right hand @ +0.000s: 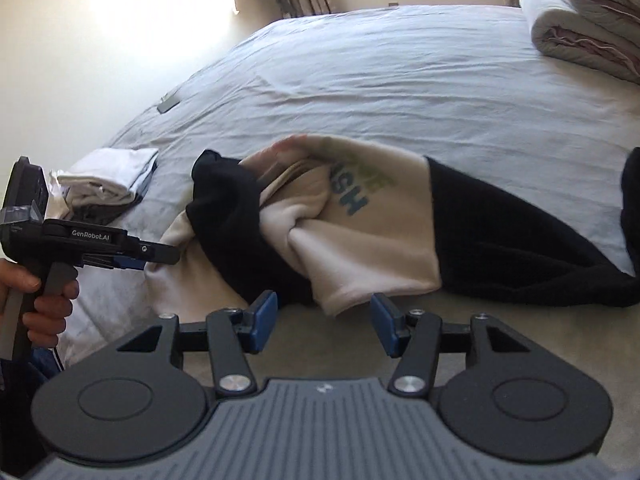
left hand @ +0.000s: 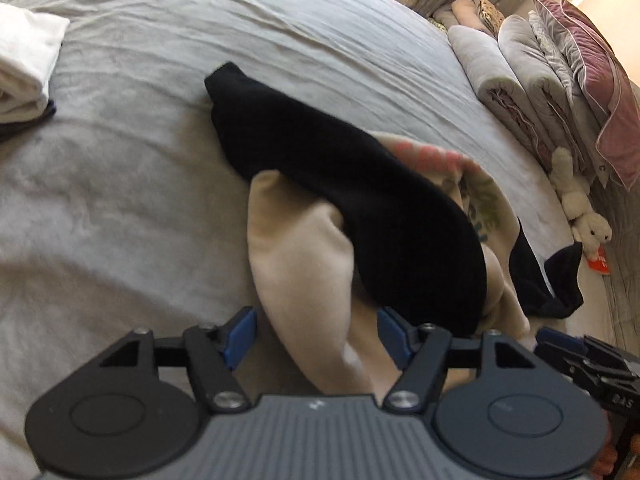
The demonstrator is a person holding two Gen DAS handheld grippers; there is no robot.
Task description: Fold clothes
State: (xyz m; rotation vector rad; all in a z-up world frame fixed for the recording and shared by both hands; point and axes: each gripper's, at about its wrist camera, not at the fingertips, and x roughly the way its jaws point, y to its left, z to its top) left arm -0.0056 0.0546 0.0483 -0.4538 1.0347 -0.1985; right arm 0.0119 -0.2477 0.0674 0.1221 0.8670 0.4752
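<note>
A cream sweatshirt (right hand: 360,248) with black sleeves (right hand: 500,240) and a green and blue print lies crumpled on the grey bed sheet (right hand: 400,80). One black sleeve (left hand: 340,200) is draped over the cream body (left hand: 296,264). My left gripper (left hand: 316,336) is open, low over the garment's near end, with cream cloth lying loose between its blue pads (left hand: 240,336). My right gripper (right hand: 325,322) is open too, its fingertips just short of the cream hem (right hand: 332,304). In the right wrist view a hand (right hand: 48,300) holds the left gripper (right hand: 156,258) beside the garment's left end.
A stack of folded white clothes (right hand: 108,184) sits at the left. Rolled quilts and pillows (left hand: 520,80) line the bed's far side, with a plush toy (left hand: 580,208) and an orange item (left hand: 598,266) near them. A flat grey object (right hand: 168,102) lies near the far edge.
</note>
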